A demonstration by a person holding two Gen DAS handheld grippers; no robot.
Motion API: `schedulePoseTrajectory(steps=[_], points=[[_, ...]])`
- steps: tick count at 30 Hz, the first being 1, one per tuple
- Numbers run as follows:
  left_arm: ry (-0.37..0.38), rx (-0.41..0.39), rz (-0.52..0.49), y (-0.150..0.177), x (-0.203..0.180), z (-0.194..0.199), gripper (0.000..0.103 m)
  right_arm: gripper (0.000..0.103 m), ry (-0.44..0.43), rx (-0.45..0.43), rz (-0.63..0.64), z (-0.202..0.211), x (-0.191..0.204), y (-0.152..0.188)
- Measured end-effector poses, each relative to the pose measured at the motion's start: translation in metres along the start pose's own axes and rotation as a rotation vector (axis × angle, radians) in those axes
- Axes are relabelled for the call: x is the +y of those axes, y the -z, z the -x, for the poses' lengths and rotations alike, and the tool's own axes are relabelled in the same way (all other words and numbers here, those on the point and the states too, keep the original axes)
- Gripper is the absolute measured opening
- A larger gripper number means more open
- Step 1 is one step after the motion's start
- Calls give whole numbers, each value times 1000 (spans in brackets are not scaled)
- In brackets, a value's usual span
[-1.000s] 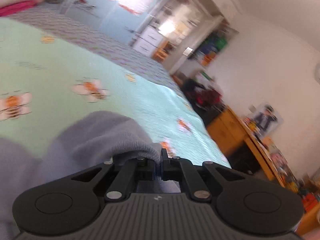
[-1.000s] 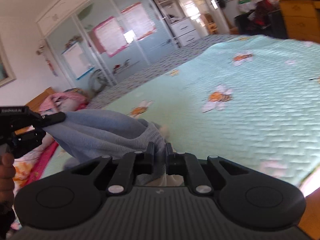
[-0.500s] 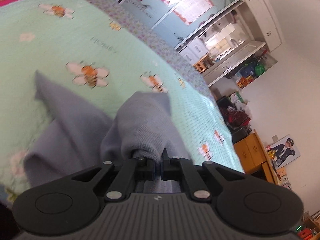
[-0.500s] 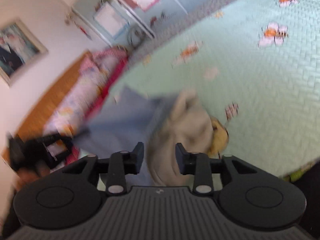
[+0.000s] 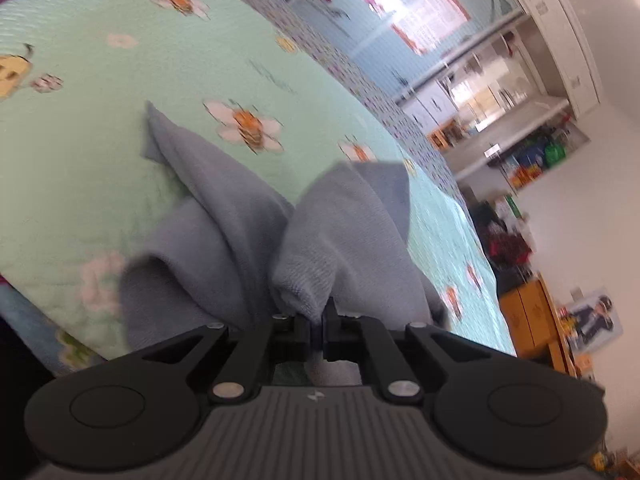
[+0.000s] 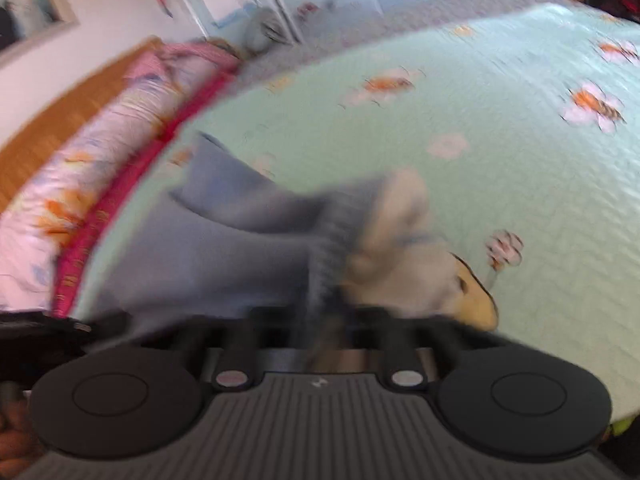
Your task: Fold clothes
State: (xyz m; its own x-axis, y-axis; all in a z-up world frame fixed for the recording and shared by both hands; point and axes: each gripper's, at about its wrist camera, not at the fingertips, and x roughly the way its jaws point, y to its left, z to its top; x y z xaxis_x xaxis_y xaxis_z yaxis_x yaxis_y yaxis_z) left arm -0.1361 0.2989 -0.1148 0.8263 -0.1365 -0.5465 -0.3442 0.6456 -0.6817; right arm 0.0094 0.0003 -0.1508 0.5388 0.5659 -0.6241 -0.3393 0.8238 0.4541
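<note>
Pinching grey garment [image 5: 248, 232] — left tool [image 5: 318, 322] clamped; right tool [image 6: 320, 320] blurred — state unclear.

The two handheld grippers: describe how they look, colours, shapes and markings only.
Both match. The left gripper has a dark grey body with ribbed lengthwise grooves, a small pale logo at the centre, two round black discs at the sides, and black angled linkage arms with silver rivets leading to short black fingers. The right gripper shows the same build, though its fingers are motion-blurred. No cables or sleeves are visible.
</note>
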Motion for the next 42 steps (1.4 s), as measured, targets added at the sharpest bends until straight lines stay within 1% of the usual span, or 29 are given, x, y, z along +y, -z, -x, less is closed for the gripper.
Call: schedulePoseTrajectory(steps=[2,4,6,8,9,10,11,12,13,14,15,16,18,19,20,22,23,26,28,30,31,34,36,37,38,39,40,41,42], points=[[2,-8,36,-3,11,2,5,7,-27,-19,-117,18,-32,-4],[-7,6,56,-1,18,1,5,7,-59,15,-189,33,-55,-1],[-24,23,62,1,24,-1,4,8,-118,87,-187,43,-59,9],[-29,34,63,3,28,0,4,14,-167,123,-148,55,-53,18],[-30,39,64,4,30,1,4,14,-162,90,-121,63,-47,15],[-29,43,62,6,31,2,4,21,-150,45,-93,72,-40,10],[-27,45,53,7,29,4,4,36,-138,0,-64,80,-34,5],[-27,44,37,8,27,6,4,45,-115,-45,-23,85,-25,-4],[-28,43,26,10,25,8,4,60,-90,-91,20,90,-15,-13],[-28,41,24,11,24,9,4,67,-60,-120,82,84,2,-23],[-29,39,21,12,22,10,4,67,-26,-134,153,79,15,-30],[-30,37,21,13,22,10,4,67,10,-138,226,70,27,-35],[-34,37,31,14,24,10,4,64,90,-105,383,42,43,-35],[-36,38,35,15,25,11,4,47,151,-57,457,19,47,-34],[-36,39,37,16,26,11,5,24,204,4,498,-2,44,-32],[-36,39,42,17,29,13,5,22,221,56,430,-11,22,-22],[-40,40,44,17,32,14,5,22,205,49,354,-4,8,-18],[-49,48,58,15,39,12,5,21,80,1,47,39,-37,-5],[-34,38,67,12,39,18,5,21,-65,15,-163,59,-61,9],[8,2,48,6,30,33,5,21,-105,42,-206,71,-66,23],[34,-29,16,2,21,43,5,21,-121,55,-222,77,-68,30],[131,-166,-132,-7,-16,82,5,21,-171,105,-266,76,-62,47],[156,-243,-180,-14,-34,105,5,21,-201,112,-268,73,-52,50],[166,-268,-190,-17,-41,114,5,21,-220,95,-257,76,-47,48],[184,-266,-195,-19,-47,117,5,21,-236,66,-232,80,-42,45],[206,-238,-204,-20,-53,115,5,21,-251,36,-204,86,-36,42],[221,-171,-219,-19,-61,104,7,21,-266,5,-176,91,-30,39],[223,-68,-237,-17,-70,87,11,21,-270,5,-144,91,-24,37],[210,32,-251,-12,-79,67,12,21,-271,11,-110,91,-18,36]])
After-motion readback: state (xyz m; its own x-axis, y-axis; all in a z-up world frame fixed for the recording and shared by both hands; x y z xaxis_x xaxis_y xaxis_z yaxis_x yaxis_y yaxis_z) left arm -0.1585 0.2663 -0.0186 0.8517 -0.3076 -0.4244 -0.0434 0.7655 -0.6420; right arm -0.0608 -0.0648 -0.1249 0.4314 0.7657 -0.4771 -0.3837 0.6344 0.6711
